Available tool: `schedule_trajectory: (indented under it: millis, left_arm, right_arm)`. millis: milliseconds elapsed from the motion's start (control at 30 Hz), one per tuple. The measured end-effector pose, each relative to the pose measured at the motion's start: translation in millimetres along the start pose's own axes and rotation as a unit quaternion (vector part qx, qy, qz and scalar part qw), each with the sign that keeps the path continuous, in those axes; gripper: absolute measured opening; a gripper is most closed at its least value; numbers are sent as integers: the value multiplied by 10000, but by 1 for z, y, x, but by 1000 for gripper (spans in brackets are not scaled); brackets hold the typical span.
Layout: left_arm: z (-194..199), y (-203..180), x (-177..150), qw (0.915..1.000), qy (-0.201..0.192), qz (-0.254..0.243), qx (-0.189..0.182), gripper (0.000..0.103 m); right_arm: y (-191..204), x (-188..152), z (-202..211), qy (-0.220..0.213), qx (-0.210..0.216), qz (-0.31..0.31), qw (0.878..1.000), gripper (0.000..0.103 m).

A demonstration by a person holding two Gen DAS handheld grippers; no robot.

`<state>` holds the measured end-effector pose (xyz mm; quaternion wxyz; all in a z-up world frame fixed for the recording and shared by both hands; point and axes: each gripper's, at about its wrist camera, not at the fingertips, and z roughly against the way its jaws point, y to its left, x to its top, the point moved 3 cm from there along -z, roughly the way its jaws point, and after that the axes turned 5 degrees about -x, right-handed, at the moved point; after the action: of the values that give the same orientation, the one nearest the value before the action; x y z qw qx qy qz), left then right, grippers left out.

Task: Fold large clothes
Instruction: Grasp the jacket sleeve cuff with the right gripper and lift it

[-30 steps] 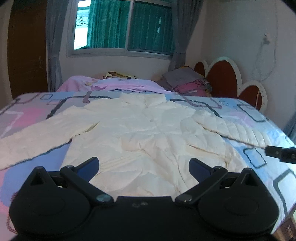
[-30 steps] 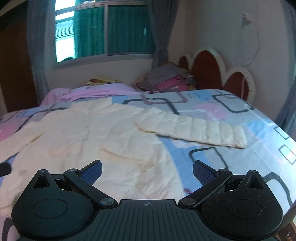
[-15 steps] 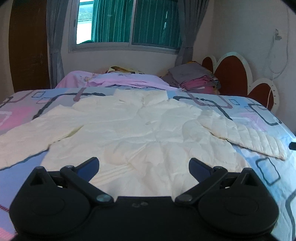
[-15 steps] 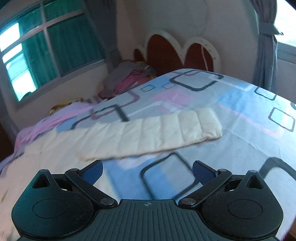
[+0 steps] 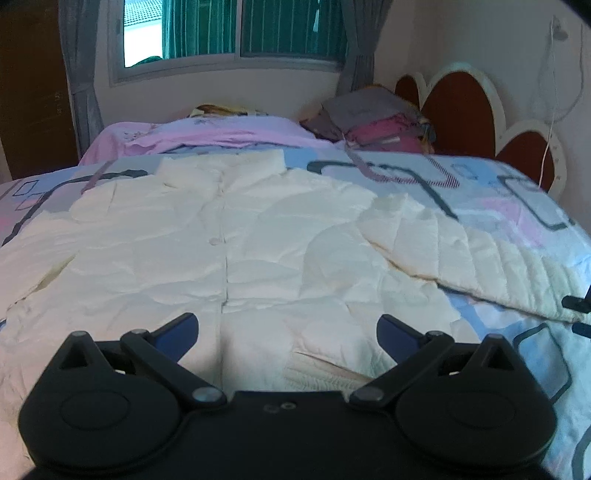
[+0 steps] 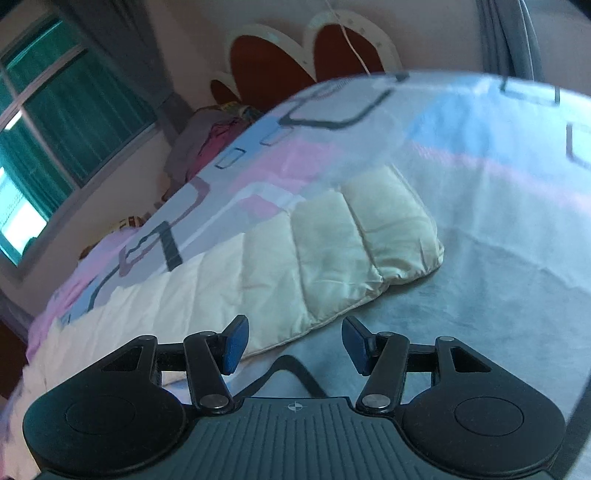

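Note:
A cream quilted jacket [image 5: 236, 254] lies spread flat, front up, on the patterned bed sheet [image 5: 517, 206]. Its right sleeve [image 5: 480, 266] stretches out to the right; in the right wrist view the sleeve [image 6: 332, 251] ends in a cuff [image 6: 399, 236]. My left gripper [image 5: 286, 330] is open and empty, low over the jacket's hem. My right gripper [image 6: 293, 341] is open, its jaws partly closed in, with the sleeve's near edge between the fingertips. The right gripper's tip shows in the left wrist view at the right edge [image 5: 578, 310].
A pile of folded clothes [image 5: 376, 122] sits at the head of the bed next to a pink blanket [image 5: 207, 134]. A red and white headboard [image 5: 476, 110] stands at the right. A window with green curtains [image 5: 236, 29] is behind.
My right gripper has swung right and dropped down to the sleeve near its cuff, and its jaws have narrowed. My left gripper has moved closer and lower over the jacket's hem.

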<state>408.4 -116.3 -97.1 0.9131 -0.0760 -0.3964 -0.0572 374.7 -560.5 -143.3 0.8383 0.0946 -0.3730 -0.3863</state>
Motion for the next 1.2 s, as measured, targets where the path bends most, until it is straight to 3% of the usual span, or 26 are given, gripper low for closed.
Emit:
schedule_trajectory:
  millis: [100, 333, 367, 433, 500, 567, 800, 900, 1033, 1200]
  left_arm:
    - [-11, -1, 1, 9999, 122, 29, 103, 103]
    - [-26, 5, 11, 9988, 185, 419, 198, 102]
    - [-27, 5, 13, 9986, 180, 452, 212, 102]
    - [-27, 6, 15, 9983, 188, 466, 279, 102]
    - [-27, 8, 17, 9980, 215, 469, 375, 103]
    - [-25, 17, 17, 9971, 279, 511, 498, 103]
    - [-13, 71, 11, 9935, 234, 917, 640, 102]
    - [-9, 92, 11, 9937, 196, 833, 720, 97]
    - [-8, 117, 12, 9919, 115, 656, 1078, 95]
    - [-4, 159, 14, 9924, -17, 983, 743, 94]
  right_arm:
    - [-16, 4, -15, 133, 21, -306, 9994, 57]
    - [-34, 25, -26, -55, 164, -761, 9969, 56]
    - [-32, 27, -27, -80, 97, -689, 9975, 53]
    - [-29, 31, -30, -89, -117, -486, 9987, 28]
    - [-26, 35, -32, -74, -166, -362, 9992, 14]
    - [-15, 40, -30, -198, -226, -78, 9995, 11]
    - [63, 37, -4, -727, 102, 1206, 9900, 11]
    - [108, 25, 7, -844, 422, 1706, 9808, 11]
    - [175, -7, 15, -796, 874, 2349, 9648, 11]
    - [255, -64, 19, -558, 1320, 2964, 9442, 11]
